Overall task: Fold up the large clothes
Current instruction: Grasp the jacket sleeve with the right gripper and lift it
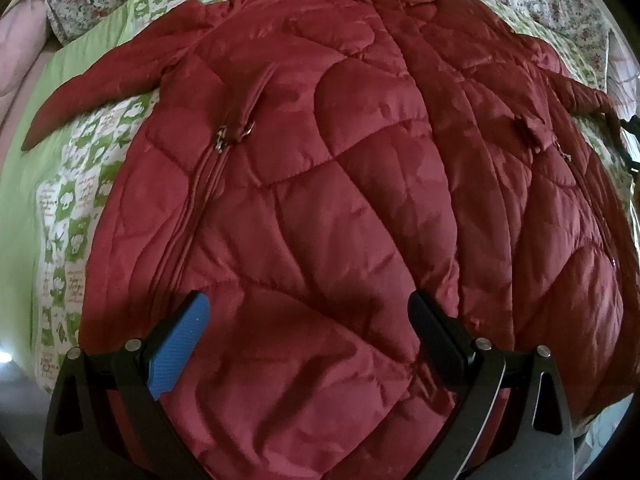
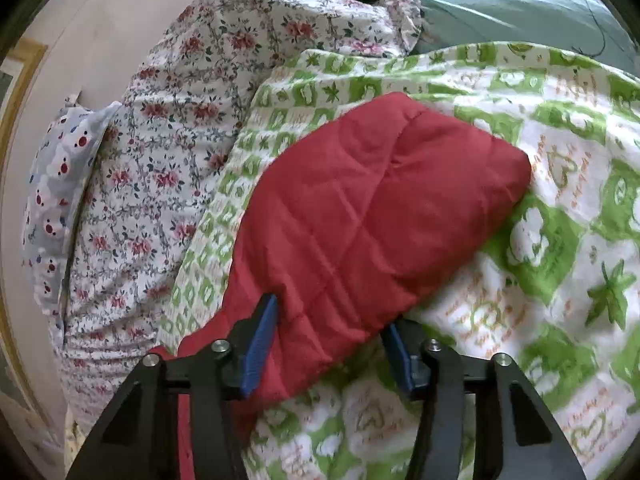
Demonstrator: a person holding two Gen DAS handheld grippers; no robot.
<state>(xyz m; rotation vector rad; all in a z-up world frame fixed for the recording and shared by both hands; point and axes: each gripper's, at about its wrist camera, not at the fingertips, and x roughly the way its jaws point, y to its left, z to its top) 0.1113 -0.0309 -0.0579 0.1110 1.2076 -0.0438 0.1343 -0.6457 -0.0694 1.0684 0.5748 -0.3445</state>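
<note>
I see a bed point(image 2: 560, 208) under a green-and-white patterned quilt point(image 1: 68, 204), which carries everything here. A plain green border strip point(image 1: 24, 152) runs along the quilt's left side in the left wrist view. At the head of the bed lie a floral pillow point(image 2: 168, 152), a grey pillow with red dots point(image 2: 56, 184) at its outer end against a pale wall point(image 2: 80, 32), and a teal cushion point(image 2: 520, 4) in the far corner.

The red quilted jacket point(image 1: 320, 200) lies flat and face up across the middle of the quilt, collar toward the pillows, its hem at the near edge. Both sleeves stretch outward, each with bare quilt around it. Open quilt shows left of the jacket and to the right of the sleeve in the right wrist view.

My left gripper point(image 1: 308, 312) hangs over the lower front of the jacket, jaws spread wide, nothing between them.

My right gripper point(image 2: 328, 332) has its jaws about half open, one either side of the jacket's right sleeve point(image 2: 380, 208) near the cuff; whether the pads are pressing the padding I cannot tell.
</note>
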